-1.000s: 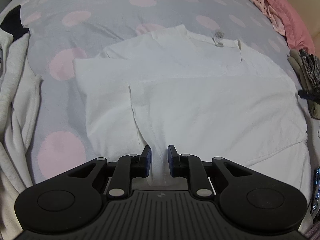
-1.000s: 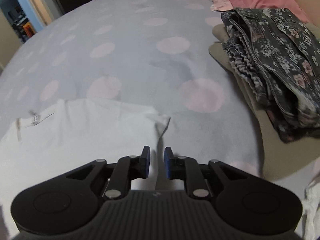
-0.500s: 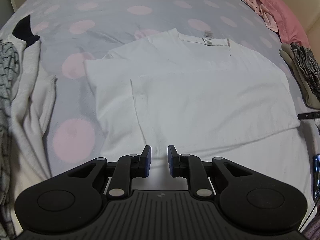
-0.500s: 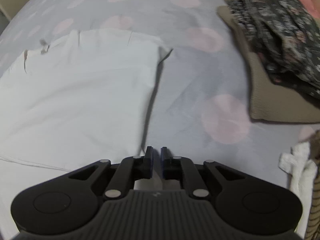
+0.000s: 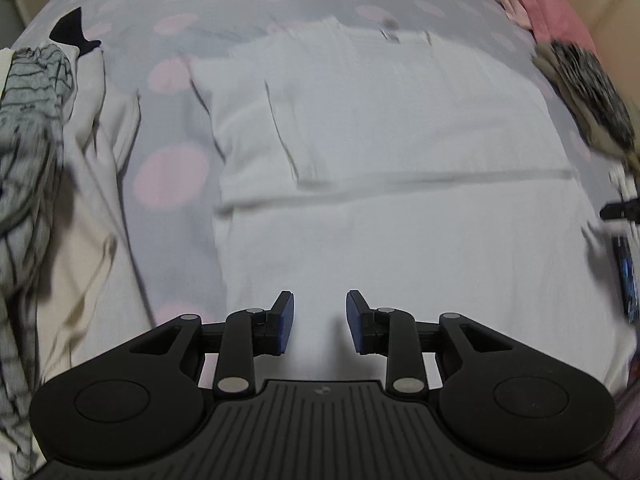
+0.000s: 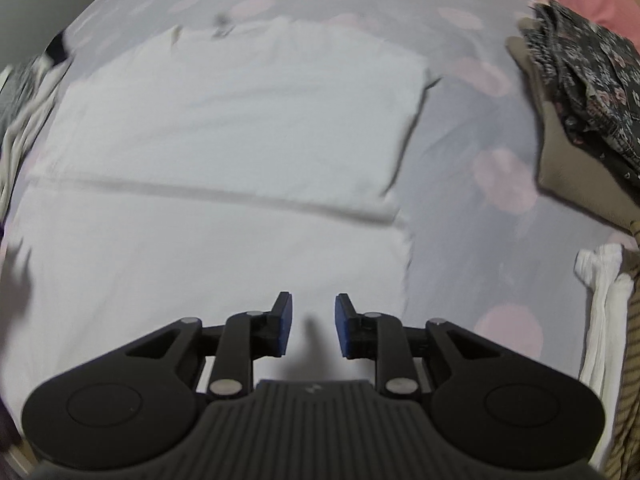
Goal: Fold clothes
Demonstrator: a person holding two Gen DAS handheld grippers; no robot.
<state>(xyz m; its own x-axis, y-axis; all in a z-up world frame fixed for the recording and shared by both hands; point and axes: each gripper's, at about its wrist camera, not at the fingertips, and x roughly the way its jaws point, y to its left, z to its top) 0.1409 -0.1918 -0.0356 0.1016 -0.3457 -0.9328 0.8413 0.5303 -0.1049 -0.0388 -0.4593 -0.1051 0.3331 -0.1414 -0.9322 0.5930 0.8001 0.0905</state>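
A white T-shirt [image 5: 392, 152] lies flat on the grey bedspread with pink dots [image 5: 172, 176], its right side folded across the body, collar and label at the far end. It also shows in the right wrist view [image 6: 224, 128]. My left gripper [image 5: 320, 322] is open and empty above the shirt's near hem. My right gripper [image 6: 313, 330] is open and empty above the shirt's near part, close to its right edge.
A pile of white and striped clothes [image 5: 44, 168] lies at the left. A folded floral garment on a tan one [image 6: 584, 92] lies at the right, with pink clothes [image 5: 548, 4] beyond. White and striped fabric [image 6: 608, 312] lies at the right edge.
Both grippers have let go of the shirt, opened and pulled back toward the near hem. The folded-over layer now lies flat on the shirt.
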